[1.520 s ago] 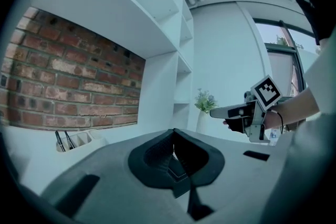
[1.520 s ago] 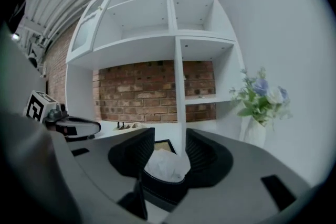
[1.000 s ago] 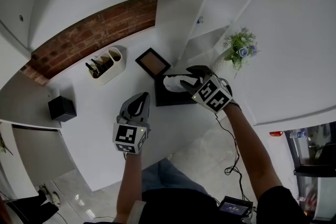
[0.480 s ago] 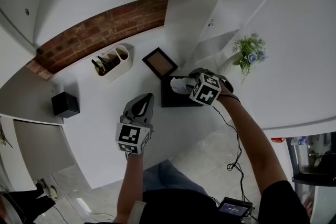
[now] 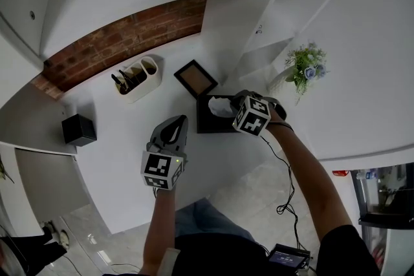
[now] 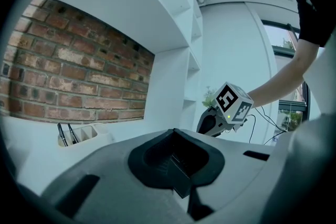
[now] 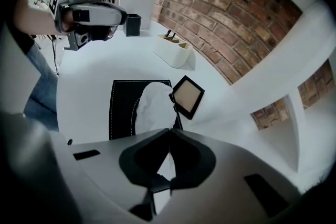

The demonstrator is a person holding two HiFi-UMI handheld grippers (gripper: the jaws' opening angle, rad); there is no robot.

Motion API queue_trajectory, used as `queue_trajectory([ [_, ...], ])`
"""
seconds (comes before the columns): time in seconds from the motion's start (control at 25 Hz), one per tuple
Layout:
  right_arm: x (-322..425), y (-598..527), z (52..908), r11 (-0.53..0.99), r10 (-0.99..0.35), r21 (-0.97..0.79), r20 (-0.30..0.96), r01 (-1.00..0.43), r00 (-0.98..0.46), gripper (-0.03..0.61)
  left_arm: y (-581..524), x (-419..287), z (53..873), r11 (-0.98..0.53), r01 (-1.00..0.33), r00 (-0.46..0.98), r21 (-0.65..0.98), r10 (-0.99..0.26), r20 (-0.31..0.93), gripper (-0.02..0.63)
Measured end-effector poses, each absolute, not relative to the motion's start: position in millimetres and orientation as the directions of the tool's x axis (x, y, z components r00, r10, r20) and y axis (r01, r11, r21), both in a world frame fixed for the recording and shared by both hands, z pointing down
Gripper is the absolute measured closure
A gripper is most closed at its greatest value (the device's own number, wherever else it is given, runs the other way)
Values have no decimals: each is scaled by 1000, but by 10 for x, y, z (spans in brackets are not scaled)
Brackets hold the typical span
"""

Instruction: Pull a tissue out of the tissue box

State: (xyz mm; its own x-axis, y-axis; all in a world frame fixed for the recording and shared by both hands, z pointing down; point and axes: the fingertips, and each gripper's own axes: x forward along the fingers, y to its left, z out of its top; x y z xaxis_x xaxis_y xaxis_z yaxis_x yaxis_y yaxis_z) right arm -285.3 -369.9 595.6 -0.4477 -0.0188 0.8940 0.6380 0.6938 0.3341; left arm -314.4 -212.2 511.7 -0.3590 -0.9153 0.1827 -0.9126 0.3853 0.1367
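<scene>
A black tissue box (image 5: 206,123) lies on the white table (image 5: 123,158), and a white tissue (image 5: 222,106) bulges from its top slot. My right gripper (image 5: 234,106) points steeply down onto that tissue. In the right gripper view the jaws (image 7: 169,131) are closed together with the tissue (image 7: 151,107) pinched between them, above the box (image 7: 122,107). My left gripper (image 5: 173,122) hovers over the table to the left of the box and holds nothing. Its jaws (image 6: 174,131) meet at the tip.
A white pen holder (image 5: 134,79) and a small dark picture frame (image 5: 196,77) sit behind the box near the brick wall (image 5: 123,42). A black cube (image 5: 79,130) stands at the far left. A potted plant (image 5: 307,68) sits by the white shelves on the right.
My right gripper dropped onto the tissue, tilted steeper and went from wide open to closed on it. The left gripper stayed where it was.
</scene>
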Motion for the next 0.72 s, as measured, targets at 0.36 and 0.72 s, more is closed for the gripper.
queue_trajectory([
  [0.36, -2878, -3778, 5745, 724, -46, 392, 849, 568, -526, 580, -2155, -3108, 5121, 378, -916, -351, 136, -918, 186, 604],
  [0.72, -2902, -3804, 5520, 729, -60, 429, 816, 533, -575, 580, -2142, -3103, 5083, 383, -915, -357, 131, -916, 185, 604],
])
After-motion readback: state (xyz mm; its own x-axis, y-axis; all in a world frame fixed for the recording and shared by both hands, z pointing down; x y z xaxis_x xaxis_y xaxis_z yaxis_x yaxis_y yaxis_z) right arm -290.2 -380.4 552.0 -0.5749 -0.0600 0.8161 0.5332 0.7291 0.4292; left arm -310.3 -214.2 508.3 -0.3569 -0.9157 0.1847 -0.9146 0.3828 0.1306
